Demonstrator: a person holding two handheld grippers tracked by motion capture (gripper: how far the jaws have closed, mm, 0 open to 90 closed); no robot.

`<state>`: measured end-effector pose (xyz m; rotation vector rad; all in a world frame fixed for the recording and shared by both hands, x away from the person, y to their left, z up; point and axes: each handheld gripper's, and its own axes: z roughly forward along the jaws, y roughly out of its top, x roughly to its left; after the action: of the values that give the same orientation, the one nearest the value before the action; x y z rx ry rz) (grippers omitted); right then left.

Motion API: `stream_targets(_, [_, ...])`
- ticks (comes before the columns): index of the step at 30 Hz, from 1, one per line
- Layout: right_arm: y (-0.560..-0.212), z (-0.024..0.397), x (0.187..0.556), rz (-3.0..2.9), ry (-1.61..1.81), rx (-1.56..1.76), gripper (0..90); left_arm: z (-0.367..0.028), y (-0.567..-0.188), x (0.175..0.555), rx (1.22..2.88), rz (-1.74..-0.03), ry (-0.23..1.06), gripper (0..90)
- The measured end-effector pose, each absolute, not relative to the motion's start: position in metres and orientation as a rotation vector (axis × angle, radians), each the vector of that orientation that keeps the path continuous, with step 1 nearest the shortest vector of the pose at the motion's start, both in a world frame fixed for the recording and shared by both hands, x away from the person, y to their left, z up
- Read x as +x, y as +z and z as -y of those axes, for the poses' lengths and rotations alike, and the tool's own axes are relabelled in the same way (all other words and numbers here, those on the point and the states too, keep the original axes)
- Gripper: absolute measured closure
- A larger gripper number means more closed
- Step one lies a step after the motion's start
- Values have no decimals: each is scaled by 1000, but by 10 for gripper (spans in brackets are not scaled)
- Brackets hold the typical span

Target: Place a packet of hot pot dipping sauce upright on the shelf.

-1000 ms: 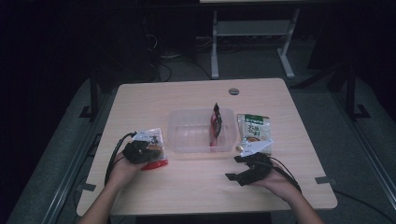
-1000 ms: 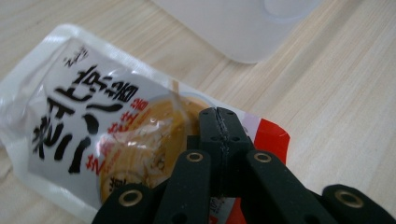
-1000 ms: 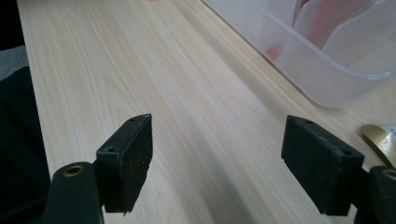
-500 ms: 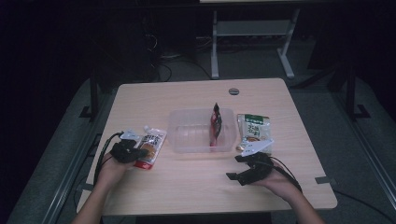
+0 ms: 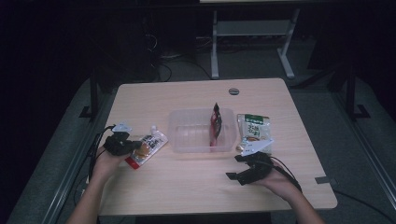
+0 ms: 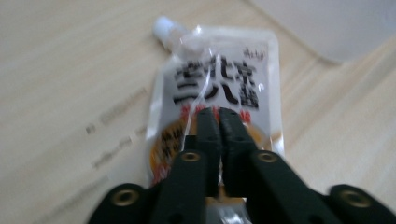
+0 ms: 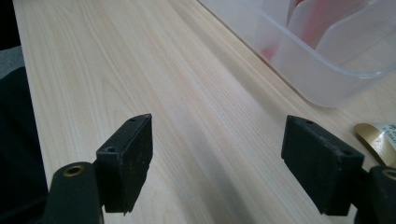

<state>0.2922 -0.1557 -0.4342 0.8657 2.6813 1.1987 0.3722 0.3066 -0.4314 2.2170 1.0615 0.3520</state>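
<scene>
A white spouted pouch (image 5: 152, 142) (image 6: 215, 70) with black print lies flat on the table, left of a clear plastic container (image 5: 187, 114). My left gripper (image 5: 135, 145) (image 6: 218, 114) sits over the pouch's lower end. Its jaws have just been opening and stand a narrow slit apart, with the pouch's bottom edge between them. My right gripper (image 5: 236, 167) (image 7: 217, 135) rests wide open on bare wood near the front right, nothing between its jaws. A red packet (image 5: 215, 123) stands on edge inside the container.
A green and white snack bag (image 5: 253, 128) lies right of the container (image 7: 327, 88), close to my right gripper. The wooden table (image 5: 187, 186) has a round grommet (image 5: 234, 91) near its far edge. Dark floor and a white frame lie beyond.
The left hand carried the pouch up and to the left, laid it flat beside the container, and now hangs at its lower end. The right hand has kept still.
</scene>
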Motion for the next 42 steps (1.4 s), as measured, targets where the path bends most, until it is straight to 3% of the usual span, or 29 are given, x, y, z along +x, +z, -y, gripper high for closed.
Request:
stream_targets(9, [-435,157,293,-2682,1192,877,245,-305,-436,404,2159,-1100,371,882])
stream_targets(13, [-435,158,292,-2677,1195,879,244,-301,-452,409,2250,-1094,369,897])
stream_targets(29, [-433,160,292,-2664,1193,881,245,-288,-453,356,2279,-982,175,899])
stream_targets(36, [-433,158,291,-2668,1193,878,245,-284,-448,344,2309,-932,226,898])
stream_targets(42, [-433,161,292,-2663,1198,873,245,-329,-431,339,2250,-1042,351,899])
